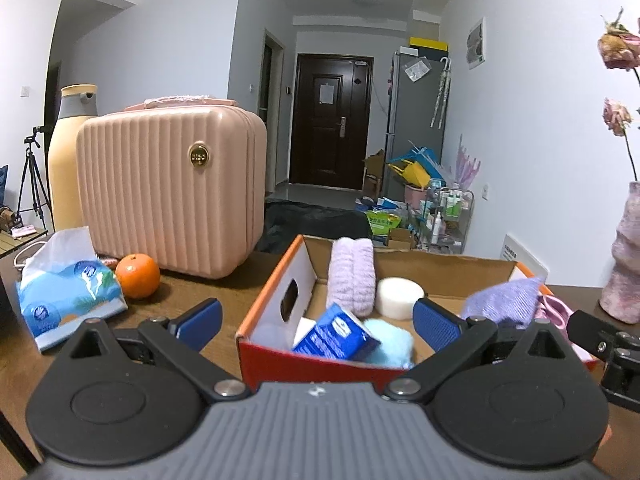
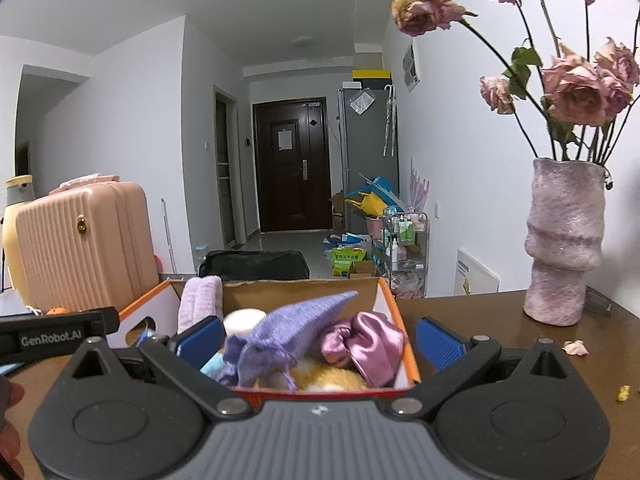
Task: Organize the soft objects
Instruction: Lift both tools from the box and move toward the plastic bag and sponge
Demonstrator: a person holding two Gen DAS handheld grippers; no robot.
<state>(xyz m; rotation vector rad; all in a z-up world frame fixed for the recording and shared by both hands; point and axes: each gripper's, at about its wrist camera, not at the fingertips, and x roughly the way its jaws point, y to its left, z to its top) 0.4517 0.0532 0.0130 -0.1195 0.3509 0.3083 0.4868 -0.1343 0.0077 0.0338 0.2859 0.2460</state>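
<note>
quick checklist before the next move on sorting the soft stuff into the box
1. Left claw open and holding nothing: ok.
2. Right claw open and holding nothing: ok.
3. Box upright on the table with its top open: ok.
4. Soft items already inside, the lilac pouch, pink satin pouch and rolled lilac towel: ok.
5. Tissue pack outside the box, beside the orange: not ok.
6. Room left in the box for the pack: cannot tell.
</note>
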